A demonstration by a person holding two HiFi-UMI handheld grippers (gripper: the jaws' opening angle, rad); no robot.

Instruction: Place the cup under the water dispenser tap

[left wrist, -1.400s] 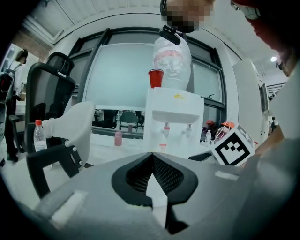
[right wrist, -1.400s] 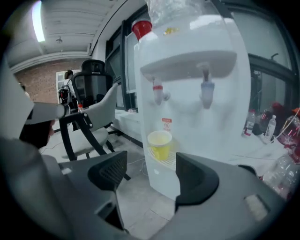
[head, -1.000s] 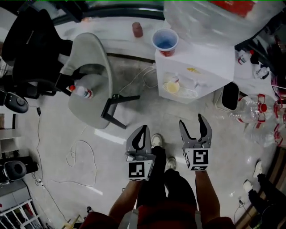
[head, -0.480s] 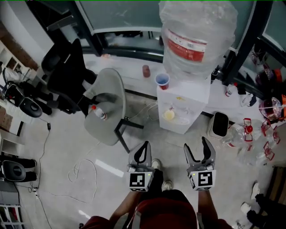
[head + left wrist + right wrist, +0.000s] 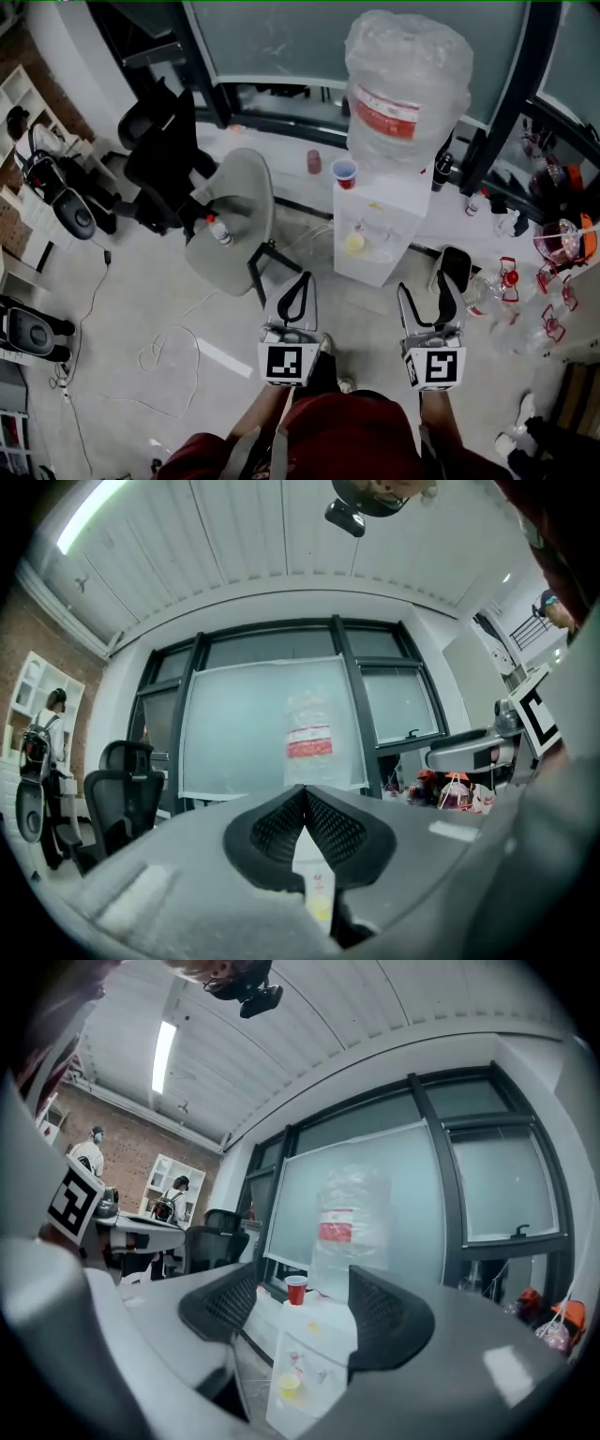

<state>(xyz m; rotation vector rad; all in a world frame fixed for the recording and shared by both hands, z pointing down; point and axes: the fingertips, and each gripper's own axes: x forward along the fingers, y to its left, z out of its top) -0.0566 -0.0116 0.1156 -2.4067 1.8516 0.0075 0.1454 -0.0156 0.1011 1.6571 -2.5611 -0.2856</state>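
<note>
A red cup [image 5: 345,172] with a blue inside stands on top of the white water dispenser [image 5: 389,211], beside the big clear bottle [image 5: 405,82]. A yellow object [image 5: 353,242] sits in the tap recess at the dispenser's front. Both grippers hang well short of the dispenser, above the floor. My left gripper [image 5: 298,284] has its jaws together, with nothing in them. My right gripper [image 5: 427,291] is open and empty. In the right gripper view the cup [image 5: 296,1290] and dispenser [image 5: 314,1354] show between the spread jaws. In the left gripper view the bottle [image 5: 308,738] rises above the touching jaw tips [image 5: 303,794].
A grey chair [image 5: 234,202] carrying a small bottle [image 5: 218,231] stands left of the dispenser, with black office chairs [image 5: 159,159] behind it. Cables [image 5: 173,347] trail on the floor at left. Several plastic bottles [image 5: 506,281] and a dark bin [image 5: 454,264] lie to the right.
The head view has pulled back and tilted up, so the dispenser looks smaller and farther away. Both grippers sit lower in the frame. Jaw states look unchanged.
</note>
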